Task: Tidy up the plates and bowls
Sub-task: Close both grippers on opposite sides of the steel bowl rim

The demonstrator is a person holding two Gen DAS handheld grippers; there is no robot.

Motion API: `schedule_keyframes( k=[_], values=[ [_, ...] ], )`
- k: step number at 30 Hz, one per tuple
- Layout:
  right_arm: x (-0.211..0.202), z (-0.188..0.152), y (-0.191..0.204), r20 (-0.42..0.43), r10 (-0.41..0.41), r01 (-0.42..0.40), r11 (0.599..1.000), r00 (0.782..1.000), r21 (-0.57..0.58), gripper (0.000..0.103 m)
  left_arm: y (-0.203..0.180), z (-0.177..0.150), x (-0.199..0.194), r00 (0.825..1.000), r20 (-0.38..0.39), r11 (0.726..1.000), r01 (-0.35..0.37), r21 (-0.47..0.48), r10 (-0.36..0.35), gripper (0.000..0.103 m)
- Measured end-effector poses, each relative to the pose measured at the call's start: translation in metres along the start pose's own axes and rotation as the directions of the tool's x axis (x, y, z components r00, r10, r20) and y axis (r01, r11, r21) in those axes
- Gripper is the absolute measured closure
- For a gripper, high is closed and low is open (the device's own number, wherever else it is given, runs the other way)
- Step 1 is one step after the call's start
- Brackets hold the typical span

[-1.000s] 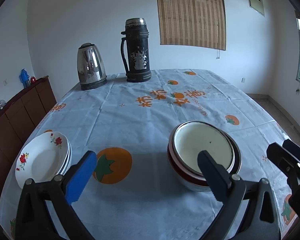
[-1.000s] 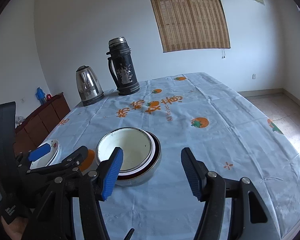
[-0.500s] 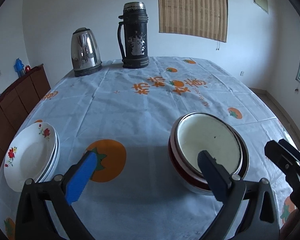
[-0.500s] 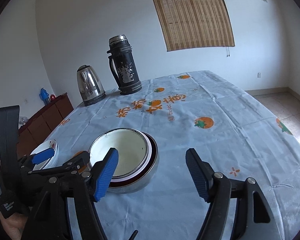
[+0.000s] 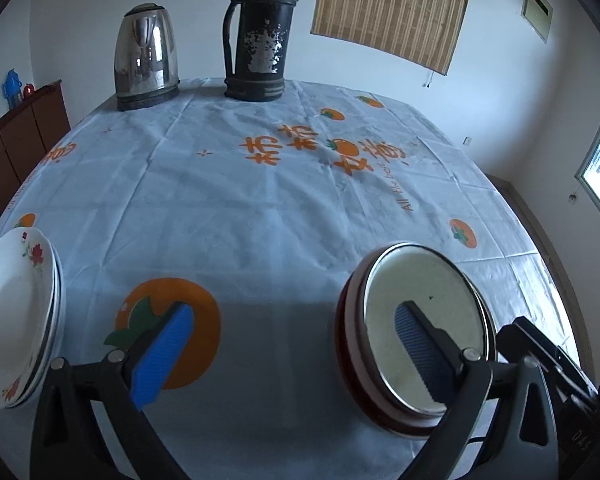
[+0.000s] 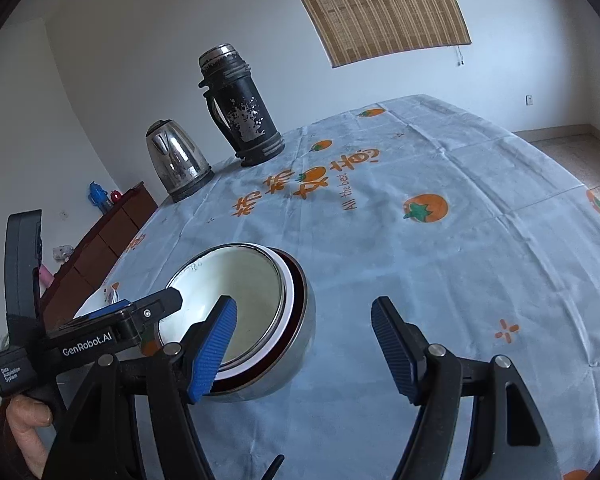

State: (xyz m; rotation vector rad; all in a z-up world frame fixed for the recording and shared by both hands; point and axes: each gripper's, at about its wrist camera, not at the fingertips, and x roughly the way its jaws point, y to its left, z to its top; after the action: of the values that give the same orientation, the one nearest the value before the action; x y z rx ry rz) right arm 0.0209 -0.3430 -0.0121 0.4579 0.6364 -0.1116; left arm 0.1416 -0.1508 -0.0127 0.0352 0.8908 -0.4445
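A stack of nested bowls [image 5: 420,320], white inside with red and steel rims, sits on the tablecloth at the near right; it also shows in the right wrist view [image 6: 244,304]. A stack of white flowered plates [image 5: 12,320] sits at the near left edge. My left gripper [image 5: 292,352] is open and empty, its right finger over the bowls. My right gripper [image 6: 304,344] is open and empty, its left finger over the bowl rim. The left gripper body [image 6: 100,336] shows in the right wrist view, hiding most of the plates.
A steel kettle [image 5: 146,68] and a black thermos [image 5: 260,36] stand at the far end of the table [image 5: 260,208]. A brown cabinet [image 5: 16,136] stands to the left. The floor [image 6: 572,140] drops off to the right.
Both grippers have moved forward and lower toward the bowls, and the right view has tilted. Both stay open. The bowls and plates have not moved.
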Motion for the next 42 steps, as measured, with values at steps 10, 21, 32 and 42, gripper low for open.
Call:
schedule_keyframes(
  k=[10,21,32,42],
  values=[
    [0.026,-0.001,0.002,-0.071,0.004,-0.004,1.0,0.997,-0.004,0.031,0.0,0.001,0.03,0.991,-0.09,0.994,0.092,-0.053,-0.097,0.027],
    [0.043,-0.005,-0.004,-0.118,0.051,-0.044,0.997,0.992,0.063,0.041,-0.001,-0.004,0.049,0.961,-0.148,0.967,0.213,-0.139,-0.233,0.054],
    [0.038,-0.002,-0.004,-0.151,0.069,-0.053,0.993,0.986,0.106,0.041,-0.015,-0.004,0.058,0.944,-0.186,0.96,0.252,-0.122,-0.271,0.054],
    [0.032,0.001,-0.002,-0.156,0.006,0.008,0.996,0.988,0.087,0.041,-0.01,0.001,0.039,0.989,-0.076,0.991,0.128,-0.041,-0.13,0.043]
  ],
)
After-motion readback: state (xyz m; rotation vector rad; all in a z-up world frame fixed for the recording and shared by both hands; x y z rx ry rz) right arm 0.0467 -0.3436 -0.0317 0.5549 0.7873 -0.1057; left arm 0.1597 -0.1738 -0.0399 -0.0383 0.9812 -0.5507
